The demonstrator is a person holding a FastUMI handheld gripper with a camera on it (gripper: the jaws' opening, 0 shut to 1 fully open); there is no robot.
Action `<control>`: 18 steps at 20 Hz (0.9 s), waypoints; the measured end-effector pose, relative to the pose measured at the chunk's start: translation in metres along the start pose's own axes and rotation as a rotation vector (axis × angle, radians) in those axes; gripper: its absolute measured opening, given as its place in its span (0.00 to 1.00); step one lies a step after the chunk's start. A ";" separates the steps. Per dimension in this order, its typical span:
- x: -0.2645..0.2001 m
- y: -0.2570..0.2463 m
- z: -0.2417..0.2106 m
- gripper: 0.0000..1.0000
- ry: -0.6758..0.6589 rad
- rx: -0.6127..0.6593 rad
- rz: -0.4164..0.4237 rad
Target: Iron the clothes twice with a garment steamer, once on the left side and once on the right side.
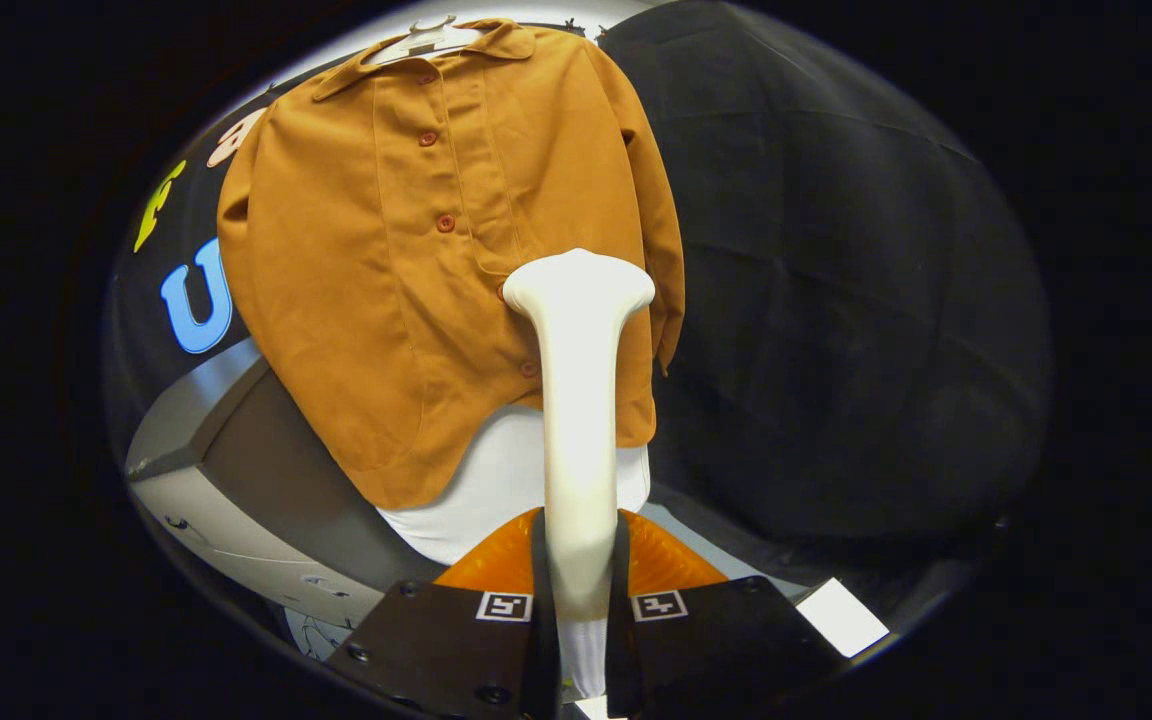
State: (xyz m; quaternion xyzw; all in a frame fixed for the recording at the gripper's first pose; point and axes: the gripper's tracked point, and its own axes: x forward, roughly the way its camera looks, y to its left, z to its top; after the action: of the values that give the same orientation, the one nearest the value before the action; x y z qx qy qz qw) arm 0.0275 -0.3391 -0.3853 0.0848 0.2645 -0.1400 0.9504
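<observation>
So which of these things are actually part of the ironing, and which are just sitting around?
Part of the job:
steamer, clamped between the gripper fingers
brown shirt on a hanger

Just around:
white cloth under the shirt
grey box

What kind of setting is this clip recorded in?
Probably a staged recording booth, not a home: black cloth wall behind, an orange shirt on a hanger, and the gripper shut on a garment steamer.

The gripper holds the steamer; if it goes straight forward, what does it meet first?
Probably the orange shirt: the gripper is shut on the steamer, whose head lies over the shirt's lower front. Whether it already touches is unclear.
</observation>
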 end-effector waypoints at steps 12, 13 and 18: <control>-0.050 0.004 -0.020 0.21 -0.021 0.023 -0.015; -0.055 0.007 -0.013 0.21 -0.040 0.021 -0.010; -0.086 0.024 0.041 0.21 -0.156 0.023 0.007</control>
State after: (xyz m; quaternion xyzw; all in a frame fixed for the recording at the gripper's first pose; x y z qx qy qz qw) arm -0.0157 -0.3074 -0.3035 0.0856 0.1875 -0.1458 0.9676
